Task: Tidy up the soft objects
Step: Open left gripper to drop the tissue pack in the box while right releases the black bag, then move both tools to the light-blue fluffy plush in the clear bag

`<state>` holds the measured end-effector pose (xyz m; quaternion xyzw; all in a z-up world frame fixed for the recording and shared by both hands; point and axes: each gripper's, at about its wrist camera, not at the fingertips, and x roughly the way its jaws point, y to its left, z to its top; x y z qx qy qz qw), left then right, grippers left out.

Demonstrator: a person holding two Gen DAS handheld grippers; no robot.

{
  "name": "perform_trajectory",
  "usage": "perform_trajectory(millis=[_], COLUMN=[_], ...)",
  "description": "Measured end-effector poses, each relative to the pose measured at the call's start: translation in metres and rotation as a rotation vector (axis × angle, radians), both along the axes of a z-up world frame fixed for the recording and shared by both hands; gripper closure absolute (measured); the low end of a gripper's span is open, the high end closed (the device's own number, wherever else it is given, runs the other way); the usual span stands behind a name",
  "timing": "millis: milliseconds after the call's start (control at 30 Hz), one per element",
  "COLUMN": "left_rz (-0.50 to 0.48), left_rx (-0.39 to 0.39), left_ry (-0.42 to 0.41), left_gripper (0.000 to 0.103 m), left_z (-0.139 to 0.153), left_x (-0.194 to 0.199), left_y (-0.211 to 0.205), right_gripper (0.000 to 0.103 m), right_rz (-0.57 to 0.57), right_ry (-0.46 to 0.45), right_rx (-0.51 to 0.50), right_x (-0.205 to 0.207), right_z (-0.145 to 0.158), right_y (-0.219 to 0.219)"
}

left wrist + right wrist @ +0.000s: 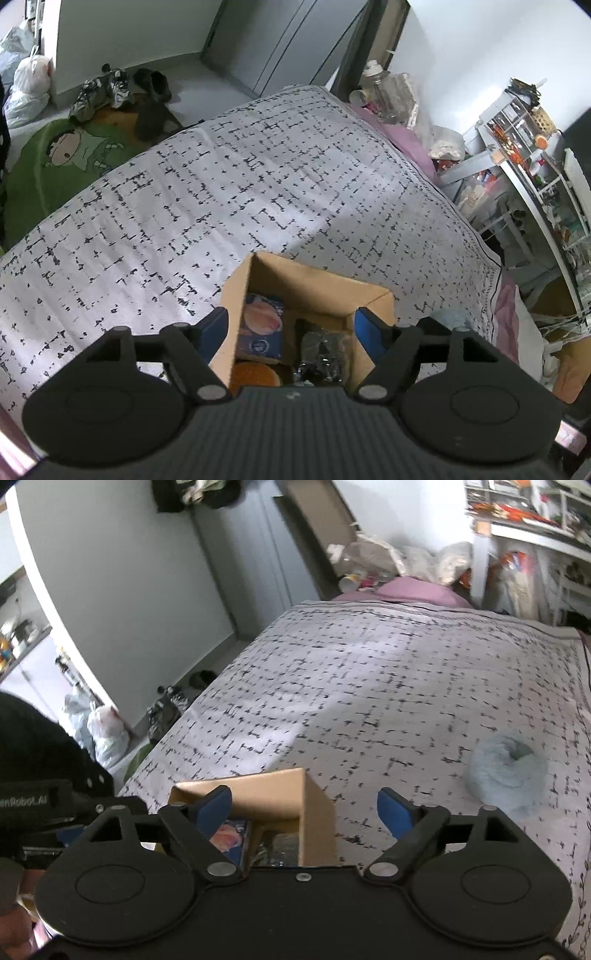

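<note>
**Box on the bed, both tools empty**

1. My left tool: blue pads spread wide, nothing between them. It hangs right above the cardboard box, the pads straddling its open top.

2. My right tool: also spread wide and holding nothing. Its left pad sits over the box's opening; its right pad is over bare bedspread.

3. Cardboard box, open-topped, standing on the bed. Contents seen from the left wrist view: a blue packet with a pinkish picture leaning against the left wall; an orange rounded item below it at the near edge; a dark crinkly wrapped bundle on the right side. What each of these is, I cannot tell.

4. Pale blue fluffy soft object: lies on the bedspread to the right of the box, well apart from it, nothing touching it.

5. Bedspread: white with a black broken-line pattern, covering the bed.

6. Beyond the bed: shoes on the floor, a green cartoon rug, white shelves crowded with small things, and a grey wardrobe.
</note>
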<state>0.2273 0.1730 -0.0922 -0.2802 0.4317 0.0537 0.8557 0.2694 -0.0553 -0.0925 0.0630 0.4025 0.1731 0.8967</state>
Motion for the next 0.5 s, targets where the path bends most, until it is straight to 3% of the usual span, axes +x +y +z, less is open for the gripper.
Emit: perform_trajectory(millis=[133, 500], left_rz=[-0.02, -0.056], left_rx=[0.023, 0.08], left_ry=[-0.008, -0.02], left_gripper=[0.028, 0.027], left_z=[0.006, 0.019], left_x=[0.002, 0.014], left_y=[-0.013, -0.065], right_gripper=[0.008, 0.008], right_rz=[-0.027, -0.111], right_ry=[-0.004, -0.01], right_rx=[0.019, 0.075], right_x=[-0.001, 0.006], right_z=[0.002, 0.008], right_y=[-0.017, -0.076])
